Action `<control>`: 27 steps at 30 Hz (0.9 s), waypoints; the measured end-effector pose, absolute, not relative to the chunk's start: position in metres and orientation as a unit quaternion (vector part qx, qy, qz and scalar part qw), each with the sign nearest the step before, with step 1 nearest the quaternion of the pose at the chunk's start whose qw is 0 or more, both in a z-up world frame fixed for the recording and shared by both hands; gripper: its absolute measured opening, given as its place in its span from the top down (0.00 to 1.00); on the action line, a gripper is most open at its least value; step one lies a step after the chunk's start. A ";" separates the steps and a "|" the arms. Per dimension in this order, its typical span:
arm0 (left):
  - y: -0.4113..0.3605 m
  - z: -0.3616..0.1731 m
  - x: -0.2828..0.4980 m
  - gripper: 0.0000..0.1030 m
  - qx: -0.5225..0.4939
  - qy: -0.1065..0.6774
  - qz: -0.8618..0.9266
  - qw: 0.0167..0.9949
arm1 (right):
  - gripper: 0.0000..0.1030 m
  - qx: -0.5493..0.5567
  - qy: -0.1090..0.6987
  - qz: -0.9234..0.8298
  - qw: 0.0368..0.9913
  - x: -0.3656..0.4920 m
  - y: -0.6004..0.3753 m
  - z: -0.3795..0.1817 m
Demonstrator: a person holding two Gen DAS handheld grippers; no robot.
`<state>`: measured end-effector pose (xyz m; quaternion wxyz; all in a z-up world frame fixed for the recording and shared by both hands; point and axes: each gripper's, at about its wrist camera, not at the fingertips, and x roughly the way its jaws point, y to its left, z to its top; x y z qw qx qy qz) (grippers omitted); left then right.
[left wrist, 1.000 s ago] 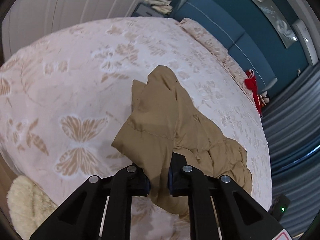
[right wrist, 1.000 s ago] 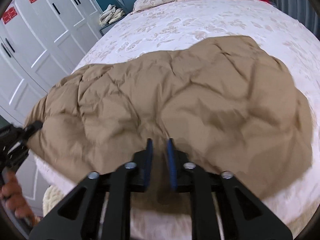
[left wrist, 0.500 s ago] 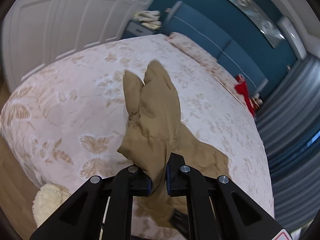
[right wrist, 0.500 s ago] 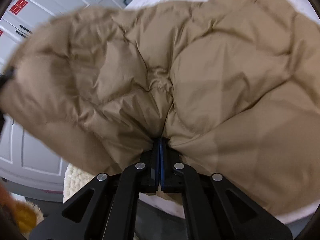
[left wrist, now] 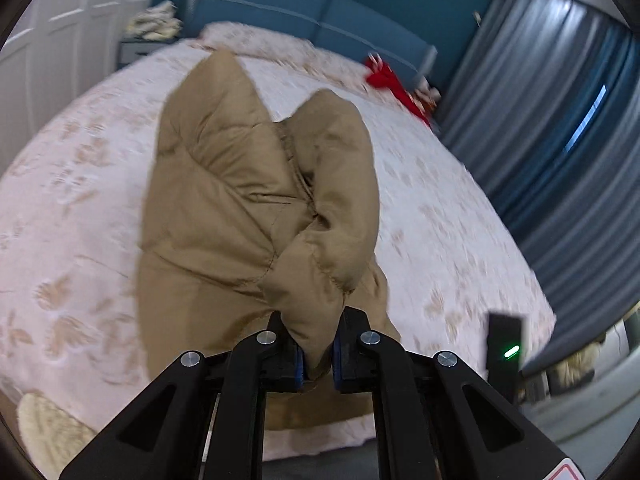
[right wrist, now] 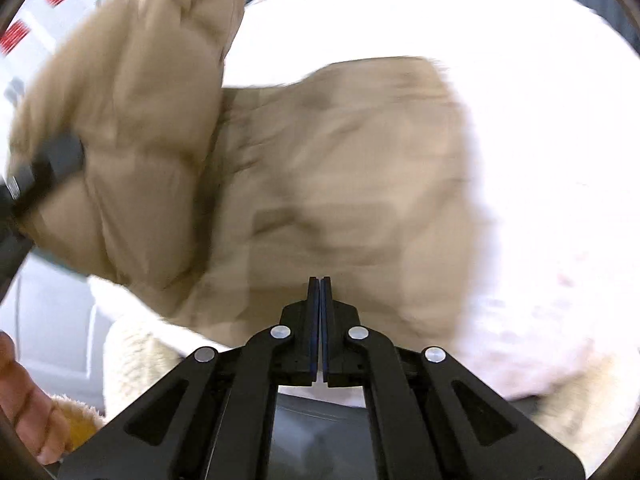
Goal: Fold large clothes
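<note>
A tan puffy quilted jacket [left wrist: 248, 200] lies partly on the bed and is partly lifted. My left gripper [left wrist: 316, 356] is shut on a thick fold of it and holds that part up above the bed. In the right wrist view the jacket [right wrist: 344, 168] is blurred; its left part hangs from the left gripper [right wrist: 44, 176] at the frame's left edge. My right gripper [right wrist: 320, 292] has its pads pressed together in front of the jacket's near edge, with no cloth visible between them.
The bed [left wrist: 440, 216] has a pale butterfly-print cover and a blue headboard [left wrist: 320, 20]. A red item [left wrist: 392, 80] lies near the pillows. Grey curtains [left wrist: 560, 120] hang on the right, white wardrobes [left wrist: 60, 32] on the left. A cream fluffy rug [right wrist: 136, 356] lies below the bed's edge.
My left gripper has lifted its fold higher and swung right, toward the headboard. The jacket has slipped out of my right gripper, which stays shut and has drawn back from the cloth.
</note>
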<state>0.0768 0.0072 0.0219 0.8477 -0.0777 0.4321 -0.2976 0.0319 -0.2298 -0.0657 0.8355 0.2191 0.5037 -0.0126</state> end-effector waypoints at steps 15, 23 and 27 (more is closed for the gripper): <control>-0.074 -0.048 0.033 0.94 0.045 0.487 -0.344 0.802 | 0.99 0.297 0.501 -0.031 0.812 0.024 -0.298 -0.105; -0.096 -0.074 0.036 0.92 0.073 0.506 -0.329 0.794 | 0.98 0.217 0.469 -0.094 0.851 -0.015 -0.328 -0.023; -0.093 -0.048 0.029 0.87 0.087 0.500 -0.310 0.804 | 0.97 0.220 0.464 -0.097 0.853 -0.027 -0.319 -0.010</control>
